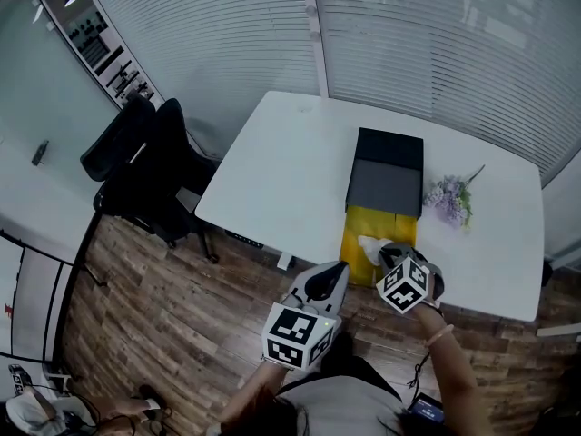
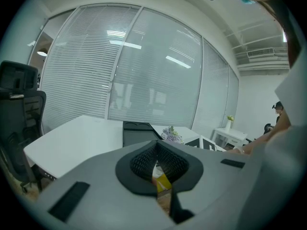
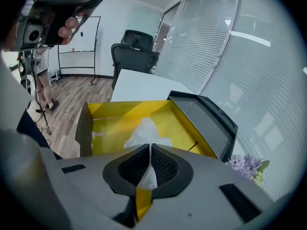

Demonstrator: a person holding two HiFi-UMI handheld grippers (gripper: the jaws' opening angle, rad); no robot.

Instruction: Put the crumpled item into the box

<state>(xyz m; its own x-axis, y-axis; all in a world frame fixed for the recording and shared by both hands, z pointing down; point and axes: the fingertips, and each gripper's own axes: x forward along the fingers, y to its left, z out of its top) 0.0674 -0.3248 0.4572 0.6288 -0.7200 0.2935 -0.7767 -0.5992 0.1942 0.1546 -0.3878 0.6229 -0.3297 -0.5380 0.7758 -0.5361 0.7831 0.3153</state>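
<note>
While the crumpled white tissue (image 3: 145, 131) is sitting pinched between the nearly closed jaws of the right gripper (image 3: 149, 147), its loose bulk is bulging out ahead of the jaw tips over the yellow floor of the open box (image 3: 111, 110). In the head view the wad is showing inside the box's near end, toward the box's right wall, with the gripper reaching in over that corner. Whether the tissue is touching the box floor or hanging just above it, I cannot tell.

Its long axis is running along the line of the jaws, from the pinch out toward the box's middle. The relation that matters is therefore vertical: the tissue is already lying within the box's walls. I judge that the coming move is asking only for the jaws to part here, perhaps after a small dip toward the floor.

The black lid (image 3: 207, 115) is lying folded back at the box's far end, clear of the drop. The left gripper (image 2: 156, 152) is holding nothing, its 2 jaws pressed together. It is hovering off the box's near left corner, beyond the edge of the table (image 1: 272, 166), so the right one is plainly the nearer of the 2. A sprig of pale purple flowers (image 1: 448, 198) is lying just beside the box's right side.
</note>
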